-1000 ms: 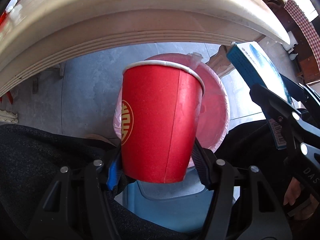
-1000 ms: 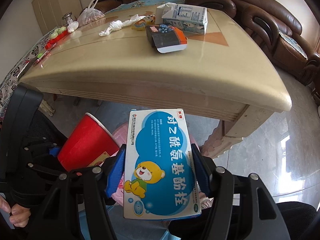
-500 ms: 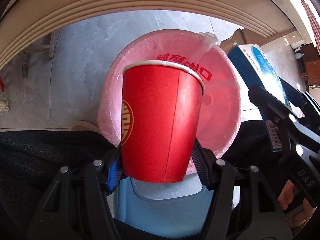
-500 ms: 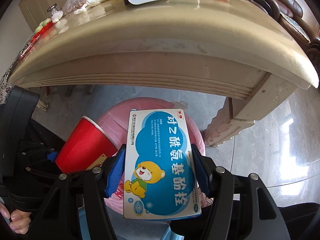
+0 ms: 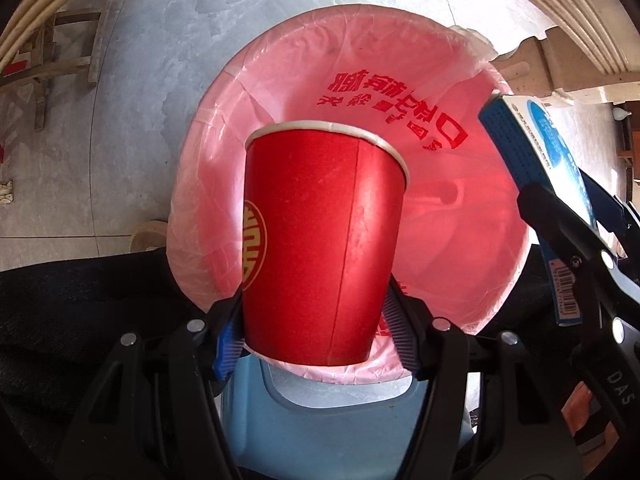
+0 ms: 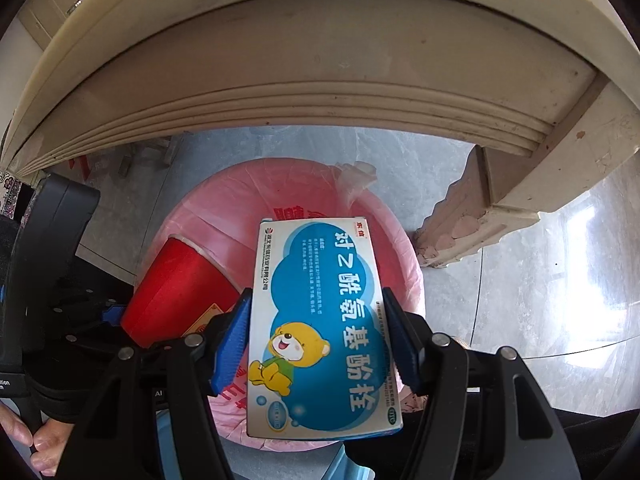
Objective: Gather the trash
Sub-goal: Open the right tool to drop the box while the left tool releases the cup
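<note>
bin (image 5: 472,216) bottom hidden behind red cup (image 5: 320,248)

You have lowered both claws toward the pink-lined bin (image 5: 460,208). The bin opening now fills the left wrist view behind the cup (image 5: 320,248). The counter (image 6: 320,60) top and its items have left the right wrist view; only its edge shows.

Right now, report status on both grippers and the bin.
Left gripper shut on red cup. Right gripper shut on blue box. Both over pink-lined bin. Nothing blocking.
</note>
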Demonstrator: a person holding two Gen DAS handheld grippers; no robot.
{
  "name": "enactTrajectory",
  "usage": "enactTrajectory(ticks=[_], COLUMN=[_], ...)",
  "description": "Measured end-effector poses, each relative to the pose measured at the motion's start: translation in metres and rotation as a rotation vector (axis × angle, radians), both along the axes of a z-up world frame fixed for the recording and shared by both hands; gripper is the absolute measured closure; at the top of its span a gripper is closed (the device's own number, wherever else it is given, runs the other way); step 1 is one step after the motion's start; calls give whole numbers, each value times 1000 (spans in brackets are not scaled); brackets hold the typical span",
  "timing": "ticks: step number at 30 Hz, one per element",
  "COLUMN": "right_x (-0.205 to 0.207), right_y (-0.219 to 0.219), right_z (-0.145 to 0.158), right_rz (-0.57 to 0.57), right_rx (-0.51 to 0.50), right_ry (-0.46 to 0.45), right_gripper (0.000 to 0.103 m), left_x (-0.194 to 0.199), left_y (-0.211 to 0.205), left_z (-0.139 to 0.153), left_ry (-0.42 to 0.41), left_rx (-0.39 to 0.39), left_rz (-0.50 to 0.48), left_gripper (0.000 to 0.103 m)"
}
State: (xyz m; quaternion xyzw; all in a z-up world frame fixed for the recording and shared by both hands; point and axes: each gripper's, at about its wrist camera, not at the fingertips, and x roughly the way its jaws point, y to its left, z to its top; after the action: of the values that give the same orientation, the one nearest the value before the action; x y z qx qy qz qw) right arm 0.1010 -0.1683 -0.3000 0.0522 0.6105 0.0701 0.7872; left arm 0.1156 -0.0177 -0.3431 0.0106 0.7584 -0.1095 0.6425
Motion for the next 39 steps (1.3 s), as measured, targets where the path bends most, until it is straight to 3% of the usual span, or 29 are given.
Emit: enactTrajectory(ticks=[6, 19, 20, 23, 39], right_x=[3, 5, 5, 6, 2], right_y=[2, 6, 7, 8, 7], right_z=[-5, -11, -11, -12, -8], right_rz=[-1, 11, 11, 14, 10], right_rx=[8, 1, -2, -6, 2], right_ry=[14, 21, 22, 25, 23], right_gripper=[42, 42, 41, 22, 22], left_x=[3, 7, 6, 8, 6], left_y=[3, 8, 9, 11, 8], left_z=[-9, -17, -15, -15, -4], left_ry=[37, 32, 30, 33, -20], left_rx=[-5, 38, 35, 23, 56], left_rz=[22, 29, 34, 46, 24], left_gripper=[42, 42, 41, 38, 33])
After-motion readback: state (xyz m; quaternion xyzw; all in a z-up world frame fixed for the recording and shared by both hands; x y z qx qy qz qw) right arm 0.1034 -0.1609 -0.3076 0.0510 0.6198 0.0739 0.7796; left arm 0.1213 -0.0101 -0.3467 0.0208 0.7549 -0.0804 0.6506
